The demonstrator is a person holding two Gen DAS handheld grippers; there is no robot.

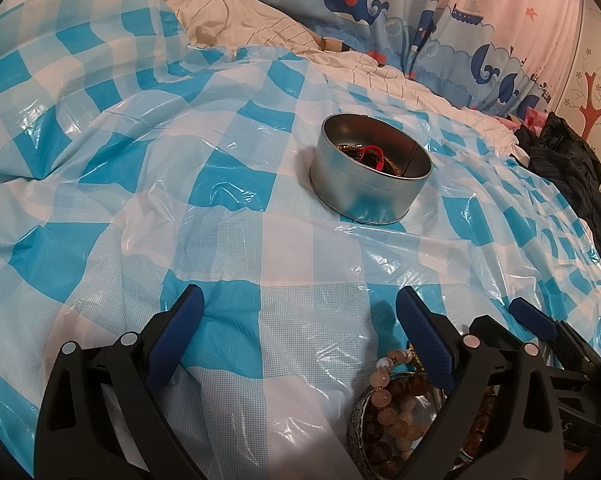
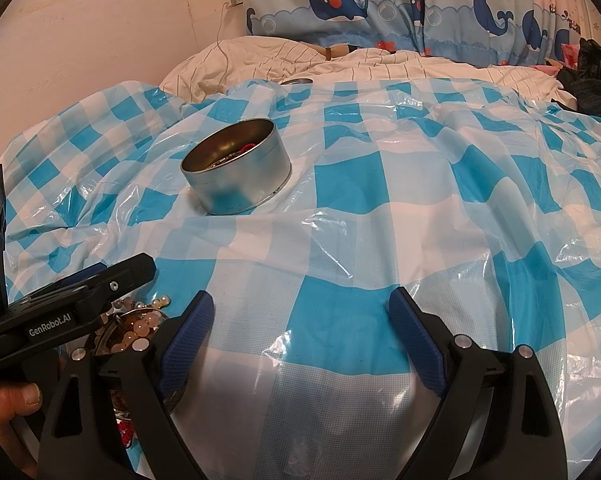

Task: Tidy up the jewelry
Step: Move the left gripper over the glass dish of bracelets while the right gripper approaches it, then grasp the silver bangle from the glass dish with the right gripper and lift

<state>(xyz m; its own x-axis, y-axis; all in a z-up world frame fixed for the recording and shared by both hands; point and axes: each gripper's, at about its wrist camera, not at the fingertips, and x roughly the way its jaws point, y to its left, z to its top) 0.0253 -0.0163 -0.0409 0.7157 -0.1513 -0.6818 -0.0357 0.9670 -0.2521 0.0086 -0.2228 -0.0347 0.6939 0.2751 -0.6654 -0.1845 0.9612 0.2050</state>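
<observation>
**Both grippers held wide above the checked sheet, jewelry split between tin and bowl**

The left gripper (image 1: pixel 300 312) stands with its blue-padded jaws spread wide and nothing between them, poised over a glossy blue-and-white checked plastic sheet (image 1: pixel 180 184) spread across a bed. The right gripper (image 2: pixel 302 310) is equally wide apart and empty, just beside the left one.

A round silver metal tin (image 1: pixel 370 168) sits upright on the sheet ahead of both grippers, well apart from them. Inside it lie a red cord bracelet (image 1: pixel 370 152) and some darker pieces, too small to tell apart.

Near the grippers, a patterned silver bowl (image 1: pixel 360 424) holds strings of peach and brown round beads (image 1: pixel 392 404), partly hidden behind the left gripper's right finger. A whale-printed blue curtain (image 2: pixel 340 4) hangs behind the bed.
</observation>
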